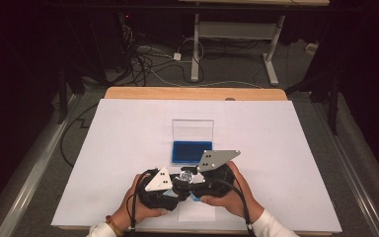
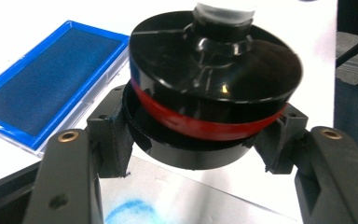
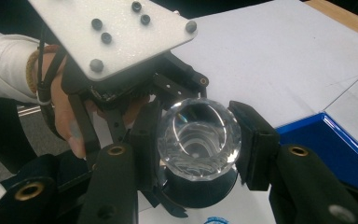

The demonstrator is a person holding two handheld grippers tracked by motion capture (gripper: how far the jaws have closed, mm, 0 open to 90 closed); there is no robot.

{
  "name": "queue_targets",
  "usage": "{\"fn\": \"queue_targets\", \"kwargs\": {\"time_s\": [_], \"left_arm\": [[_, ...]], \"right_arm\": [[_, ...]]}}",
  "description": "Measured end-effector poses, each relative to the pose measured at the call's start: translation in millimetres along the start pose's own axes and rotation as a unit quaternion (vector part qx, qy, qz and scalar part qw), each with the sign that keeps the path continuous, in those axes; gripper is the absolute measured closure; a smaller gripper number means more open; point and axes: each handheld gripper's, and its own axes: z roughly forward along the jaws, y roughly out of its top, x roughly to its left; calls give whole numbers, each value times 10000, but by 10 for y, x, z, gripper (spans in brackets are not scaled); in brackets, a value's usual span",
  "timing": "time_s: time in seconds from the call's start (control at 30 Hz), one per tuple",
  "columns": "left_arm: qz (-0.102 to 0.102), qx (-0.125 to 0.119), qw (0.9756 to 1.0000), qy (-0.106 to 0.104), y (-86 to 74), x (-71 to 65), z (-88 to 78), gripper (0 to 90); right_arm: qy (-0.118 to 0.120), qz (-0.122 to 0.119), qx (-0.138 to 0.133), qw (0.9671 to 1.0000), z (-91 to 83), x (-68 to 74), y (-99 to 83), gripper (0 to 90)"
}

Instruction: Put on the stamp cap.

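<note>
My left gripper clamps the stamp's black base steady (ink pad nearby); right gripper grips its clear handle to pull.

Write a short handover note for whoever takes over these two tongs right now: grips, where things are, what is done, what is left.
Left tongs: shut on the stamp's black base with the red band.
Right tongs: shut on the stamp's clear faceted knob.
Both hold the one stamp at the near edge of the white sheet, above a paper slip that already bears a blue smear.
The blue ink pad lies open just beyond, lid up.
Done: apparently one print on the slip.
Left: probably re-ink or set the stamp down; I cannot tell which.
</note>
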Motion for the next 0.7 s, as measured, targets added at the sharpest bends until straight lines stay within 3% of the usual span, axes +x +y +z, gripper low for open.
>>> {"fn": "queue_targets", "kwargs": {"time_s": [0.7], "left_arm": [[88, -19, 9999, 54, 11, -24, 1, 363]], "right_arm": [[52, 39, 0, 10000, 30, -17, -34, 573]]}}
